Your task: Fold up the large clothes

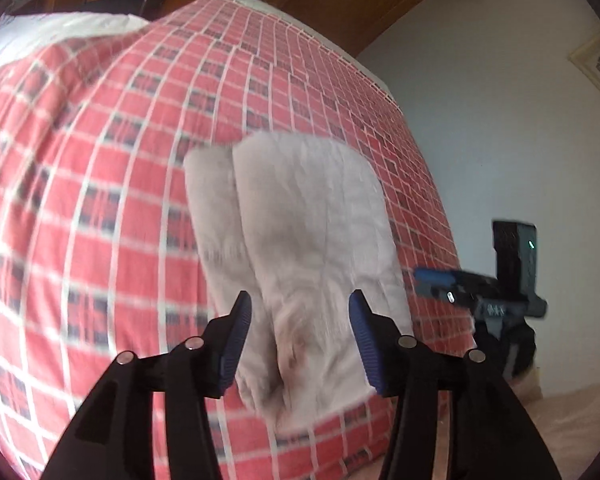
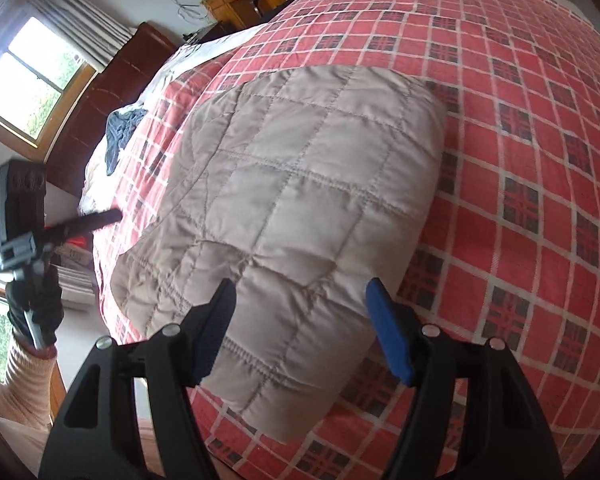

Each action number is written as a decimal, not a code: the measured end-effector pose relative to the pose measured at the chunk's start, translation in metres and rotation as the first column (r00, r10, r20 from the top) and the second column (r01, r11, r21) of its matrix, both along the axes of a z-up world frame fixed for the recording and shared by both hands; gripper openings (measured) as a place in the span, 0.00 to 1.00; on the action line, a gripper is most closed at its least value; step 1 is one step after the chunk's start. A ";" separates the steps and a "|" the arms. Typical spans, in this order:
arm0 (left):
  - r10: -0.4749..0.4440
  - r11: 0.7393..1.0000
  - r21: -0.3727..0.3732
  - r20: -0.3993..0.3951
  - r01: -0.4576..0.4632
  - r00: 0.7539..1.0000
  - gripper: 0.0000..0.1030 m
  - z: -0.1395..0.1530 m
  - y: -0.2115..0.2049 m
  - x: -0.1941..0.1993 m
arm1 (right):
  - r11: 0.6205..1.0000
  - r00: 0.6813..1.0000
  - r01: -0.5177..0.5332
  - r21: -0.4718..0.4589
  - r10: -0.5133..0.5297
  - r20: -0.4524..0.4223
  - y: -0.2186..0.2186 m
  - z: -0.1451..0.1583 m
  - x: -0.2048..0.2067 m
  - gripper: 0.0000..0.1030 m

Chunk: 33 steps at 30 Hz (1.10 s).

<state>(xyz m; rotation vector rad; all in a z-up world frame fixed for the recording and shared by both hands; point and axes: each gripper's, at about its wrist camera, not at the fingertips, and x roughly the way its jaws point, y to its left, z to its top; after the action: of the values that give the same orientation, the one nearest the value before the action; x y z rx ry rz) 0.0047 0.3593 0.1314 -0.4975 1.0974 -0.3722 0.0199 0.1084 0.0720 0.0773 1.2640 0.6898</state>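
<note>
Both grippers hang spread wide with nothing between their blue pads: the left gripper (image 1: 300, 332) and the right gripper (image 2: 302, 320) each hover above the folded beige quilted garment (image 2: 292, 200). It lies in a thick bundle on the red checked bedspread (image 2: 520, 140), near the bed's edge.

folded jacket (image 2: 292, 208) on bed (image 2: 540, 160)

Bright daylight from window (image 2: 40, 80), left wrist view motion-blurred, right wrist view sharper, fisheye bending, dark corner vignettes
</note>
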 end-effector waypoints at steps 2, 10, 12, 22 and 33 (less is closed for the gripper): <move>0.009 1.000 0.024 -0.027 -0.008 1.000 0.54 -0.014 -0.008 0.033 | 1.000 1.000 0.013 0.005 -0.013 -0.012 -0.002 -0.004 0.003 0.65; 0.033 0.998 -0.049 -0.076 -0.036 0.997 0.11 -0.050 -0.032 0.074 | 1.000 0.999 0.018 -0.007 -0.018 -0.026 -0.001 -0.017 0.000 0.65; 0.041 0.994 -0.097 -0.045 -0.046 0.998 0.08 -0.044 -0.028 0.067 | 1.000 0.999 0.016 -0.006 -0.016 -0.028 0.000 -0.018 0.000 0.66; 0.094 0.988 -0.110 -0.161 -0.112 0.982 0.07 -0.103 0.002 0.049 | 1.000 0.999 -0.005 -0.015 0.005 -0.041 0.012 -0.028 0.006 0.67; 0.086 0.996 -0.005 -0.146 -0.087 0.986 0.23 -0.077 -0.005 0.052 | 0.997 0.995 0.056 0.058 -0.051 -0.087 -0.007 -0.030 0.017 0.69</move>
<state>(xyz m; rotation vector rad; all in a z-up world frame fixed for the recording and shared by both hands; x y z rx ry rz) 0.0569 0.3546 0.0546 -0.5877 1.2112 -0.2691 0.0374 0.1013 0.0421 0.1916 1.3180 0.6845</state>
